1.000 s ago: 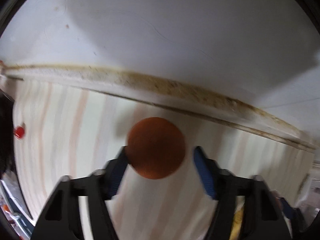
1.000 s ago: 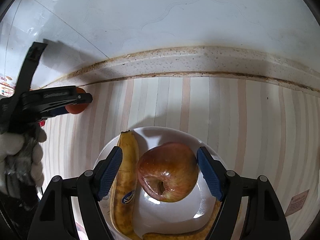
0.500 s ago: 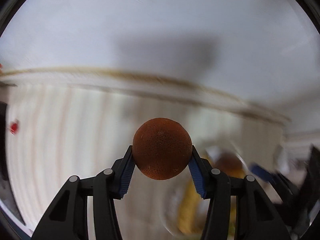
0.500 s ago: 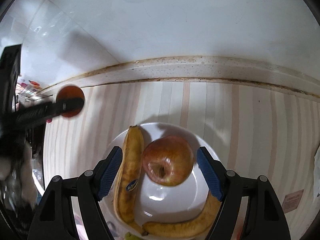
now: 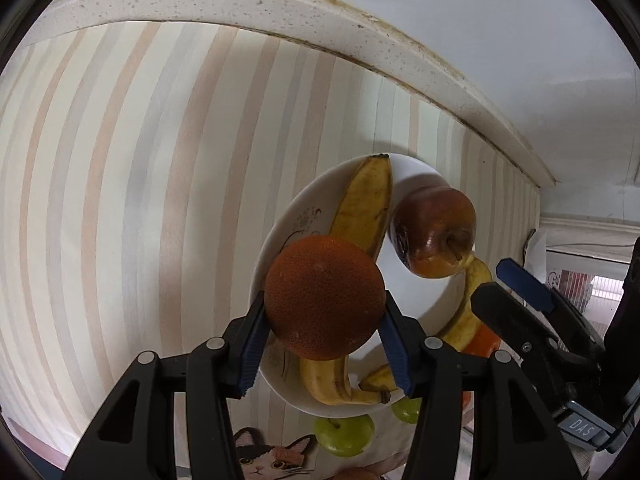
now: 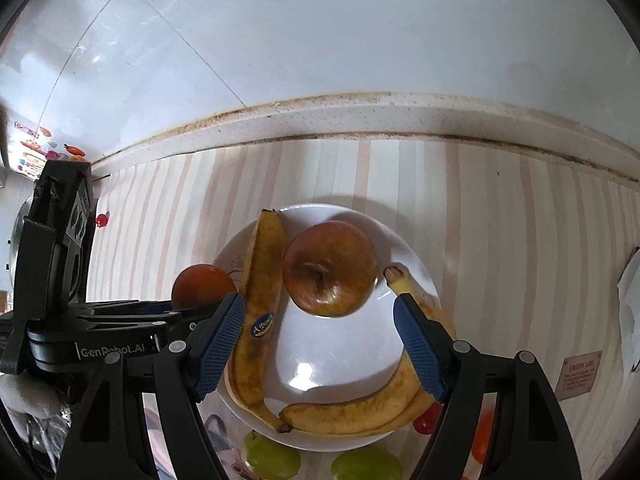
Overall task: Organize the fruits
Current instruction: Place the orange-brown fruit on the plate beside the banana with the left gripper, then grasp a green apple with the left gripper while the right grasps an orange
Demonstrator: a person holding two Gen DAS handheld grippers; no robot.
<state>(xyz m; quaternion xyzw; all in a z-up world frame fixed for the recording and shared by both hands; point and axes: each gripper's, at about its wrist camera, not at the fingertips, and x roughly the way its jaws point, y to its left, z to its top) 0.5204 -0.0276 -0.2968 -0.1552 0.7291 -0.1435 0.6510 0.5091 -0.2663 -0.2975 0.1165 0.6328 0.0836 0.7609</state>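
My left gripper (image 5: 324,340) is shut on an orange (image 5: 324,296) and holds it above the left edge of a white plate (image 5: 424,296). The plate carries two bananas (image 5: 366,204) and a red apple (image 5: 434,232). In the right wrist view the plate (image 6: 344,356) lies below my right gripper (image 6: 320,344), which is open and empty above it. That view shows the apple (image 6: 330,268), the bananas (image 6: 260,300), the orange (image 6: 202,286) and the left gripper (image 6: 120,320) at the plate's left rim.
Two green fruits (image 6: 272,460) lie just in front of the plate on a cat-print mat (image 5: 272,456). Small red and orange fruits (image 6: 426,420) sit at the plate's front right. A stained ledge (image 6: 360,120) and tiled wall stand behind the striped counter (image 5: 120,200).
My left gripper closed on the orange, lifted it and carried it right to the plate's left edge. My right gripper rose a little above the plate and stayed open.
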